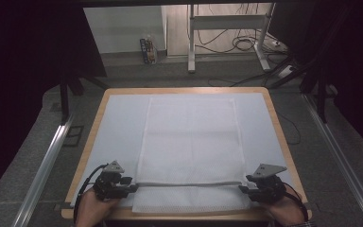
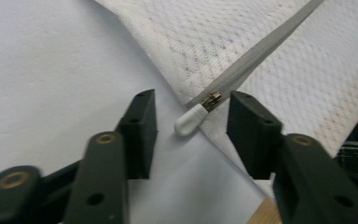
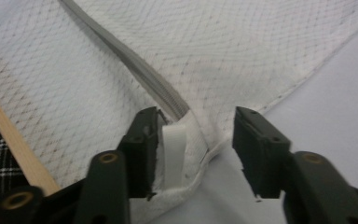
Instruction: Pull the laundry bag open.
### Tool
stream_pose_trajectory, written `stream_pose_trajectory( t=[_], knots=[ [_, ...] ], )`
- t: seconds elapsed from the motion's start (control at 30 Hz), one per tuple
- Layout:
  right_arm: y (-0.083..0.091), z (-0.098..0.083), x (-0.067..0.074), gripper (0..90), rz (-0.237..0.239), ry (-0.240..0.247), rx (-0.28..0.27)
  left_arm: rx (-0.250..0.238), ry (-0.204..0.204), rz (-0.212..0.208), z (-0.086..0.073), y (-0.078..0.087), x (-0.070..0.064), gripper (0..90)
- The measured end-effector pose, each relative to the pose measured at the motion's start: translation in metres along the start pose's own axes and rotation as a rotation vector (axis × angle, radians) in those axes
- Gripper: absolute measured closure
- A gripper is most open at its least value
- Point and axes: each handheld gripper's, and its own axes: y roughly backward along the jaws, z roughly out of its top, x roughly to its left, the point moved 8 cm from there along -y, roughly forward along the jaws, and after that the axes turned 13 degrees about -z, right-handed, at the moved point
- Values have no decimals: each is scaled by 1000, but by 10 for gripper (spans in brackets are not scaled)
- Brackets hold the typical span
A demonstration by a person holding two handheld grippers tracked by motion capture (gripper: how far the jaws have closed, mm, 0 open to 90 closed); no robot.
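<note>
A white mesh laundry bag lies flat on the pale mat, with a grey zipper running across its near end. My left gripper sits at the zipper's left end. In the left gripper view its jaws stand open, the white zipper pull lying between them untouched. My right gripper is at the zipper's right end. Its jaws are open too; the bag's white end tab rests against one pad, well apart from the other.
The mat covers a wooden table whose near edge runs just below the bag. Metal rails flank the table on both sides. A desk frame and cables lie on the floor beyond.
</note>
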Motion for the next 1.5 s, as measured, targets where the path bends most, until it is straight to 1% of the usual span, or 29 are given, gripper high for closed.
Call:
stream_pose_trajectory(
  t=[0.03, 0.07, 0.13, 0.3, 0.37, 0.5, 0.67, 0.8, 0.87, 0.97, 1.1, 1.17, 1.2, 1.33, 1.37, 1.43, 1.5],
  knots=[
    [0, 1, 0, 433, -1, -4, -5, -6, 1, 7, 0, -1, 0, 471],
    [0, 1, 0, 412, -1, -5, -9, 3, -11, 14, 0, -1, 0, 429],
    [-1, 2, -1, 368, -4, -7, -14, 4, -26, 29, 0, -2, -1, 371],
    [-2, 4, -3, 286, -8, -10, -37, 2, -50, 70, 1, -4, 0, 222],
    [-3, 5, -4, 259, -10, -19, -44, -7, -51, 71, 2, -4, 0, 171],
    [-3, 6, -5, 226, -10, -28, -56, -23, -55, 70, 5, -4, -1, 101],
    [-2, 7, -5, 200, -13, -35, -66, -43, -57, 55, 8, -3, -4, 74],
    [-2, 8, -5, 184, -12, -37, -75, -53, -61, 57, 10, -2, -6, 60],
    [-1, 9, -6, 175, -13, -40, -83, -67, -60, 56, 10, -1, -8, 58],
    [1, 10, -7, 158, -10, -45, -96, -73, -70, 68, 10, 1, -10, 52],
    [3, 11, -8, 136, -8, -51, -110, -96, -81, 103, 8, 6, -11, 39],
    [4, 11, -9, 124, -12, -55, -114, -104, -89, 130, 6, 9, -10, 29],
    [5, 10, -11, 114, -13, -54, -116, -108, -91, 148, 3, 11, -9, 22],
    [5, 5, -18, 91, -23, -63, -106, -127, -89, 184, -7, 17, -5, 10],
    [5, 4, -20, 88, -24, -72, -105, -128, -87, 194, -10, 18, -3, 10],
    [6, 3, -24, 84, -26, -85, -112, -132, -76, 205, -14, 20, 0, 9],
    [6, 3, -26, 82, -28, -90, -119, -143, -67, 202, -16, 22, 2, 7]
  ],
)
